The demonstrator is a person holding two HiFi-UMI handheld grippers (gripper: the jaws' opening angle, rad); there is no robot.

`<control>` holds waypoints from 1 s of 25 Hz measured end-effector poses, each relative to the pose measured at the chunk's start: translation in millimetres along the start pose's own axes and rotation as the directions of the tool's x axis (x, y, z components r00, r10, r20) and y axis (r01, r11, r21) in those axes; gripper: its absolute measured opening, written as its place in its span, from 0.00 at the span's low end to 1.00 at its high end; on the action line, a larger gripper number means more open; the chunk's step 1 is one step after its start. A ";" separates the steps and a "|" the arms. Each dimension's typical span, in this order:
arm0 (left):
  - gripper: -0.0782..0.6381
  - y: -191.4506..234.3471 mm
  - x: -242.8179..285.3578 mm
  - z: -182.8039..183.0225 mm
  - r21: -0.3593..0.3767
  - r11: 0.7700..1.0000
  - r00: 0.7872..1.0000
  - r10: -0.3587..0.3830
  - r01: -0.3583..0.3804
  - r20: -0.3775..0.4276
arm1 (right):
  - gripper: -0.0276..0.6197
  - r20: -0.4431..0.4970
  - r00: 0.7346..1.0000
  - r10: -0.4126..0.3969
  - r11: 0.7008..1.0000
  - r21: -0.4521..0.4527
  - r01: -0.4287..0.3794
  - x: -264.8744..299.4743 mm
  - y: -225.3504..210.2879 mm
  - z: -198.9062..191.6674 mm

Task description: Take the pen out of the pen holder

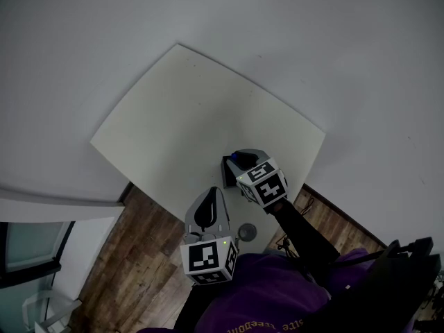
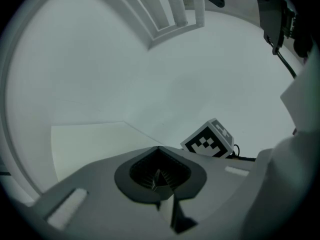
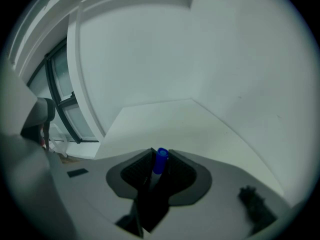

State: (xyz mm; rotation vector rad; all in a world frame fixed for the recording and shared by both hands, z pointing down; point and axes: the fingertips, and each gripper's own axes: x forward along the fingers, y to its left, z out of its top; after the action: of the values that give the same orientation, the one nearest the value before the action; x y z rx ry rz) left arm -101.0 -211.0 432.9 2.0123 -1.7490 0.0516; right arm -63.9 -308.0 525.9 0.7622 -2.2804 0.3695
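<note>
Right gripper (image 3: 160,156): jaws clamped on the pen (image 3: 160,162), with its blue cap poking out between the pads and the barrel running back into the dark gap behind them. The pale table (image 3: 165,121) lies ahead of these jaws. Left gripper (image 2: 159,176): jaws together, nothing between them. The right gripper's marker cube (image 2: 210,140) sits just beyond them and to the right. In the head view a small round grey object (image 1: 247,231) rests on the table between the two grippers; cannot tell if it is the pen holder.
</note>
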 end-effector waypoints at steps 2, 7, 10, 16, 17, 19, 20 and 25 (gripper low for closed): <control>0.12 1.1 0.4 0.1 0.000 1.000 1.000 0.005 -0.005 0.001 | 0.18 0.000 1.000 -0.007 1.000 -0.002 0.007 0.5 -1.8 -0.1; 0.12 3.1 -0.6 1.8 -0.005 1.000 1.000 0.015 -0.015 0.007 | 0.17 0.007 1.000 0.016 1.000 0.017 -0.017 0.1 0.8 1.6; 0.12 3.6 -1.2 2.5 -0.006 1.000 1.000 0.014 -0.014 0.007 | 0.16 0.015 1.000 0.020 1.000 0.021 -0.020 -2.7 2.0 3.8; 0.12 -0.1 -0.8 4.6 -0.002 1.000 1.000 0.004 -0.004 0.011 | 0.16 0.054 0.998 0.030 0.999 0.030 -0.032 -12.6 1.3 9.3; 0.12 -0.6 -0.7 4.7 0.000 1.000 1.000 0.002 -0.002 0.011 | 0.15 0.060 0.998 0.029 0.999 0.032 -0.031 -14.4 0.9 9.9; 0.12 -0.7 -0.8 5.3 0.003 1.000 1.000 0.002 -0.002 0.013 | 0.16 0.070 0.997 0.029 0.999 0.037 -0.032 -17.8 0.4 11.4; 0.12 -0.5 -1.1 5.8 0.001 1.000 1.000 0.006 -0.006 0.015 | 0.15 0.075 0.997 0.029 0.999 0.040 -0.032 -19.6 -0.1 12.3; 0.12 -4.6 -1.3 7.2 0.006 1.000 1.000 0.001 -0.001 0.018 | 0.15 0.102 0.995 0.023 0.999 0.046 -0.028 -29.7 -3.3 16.6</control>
State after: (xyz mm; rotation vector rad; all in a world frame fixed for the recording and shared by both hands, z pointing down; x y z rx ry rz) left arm -98.8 -212.1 424.6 2.0223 -1.7629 0.0399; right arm -53.2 -305.7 493.5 0.7929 -2.3856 0.4062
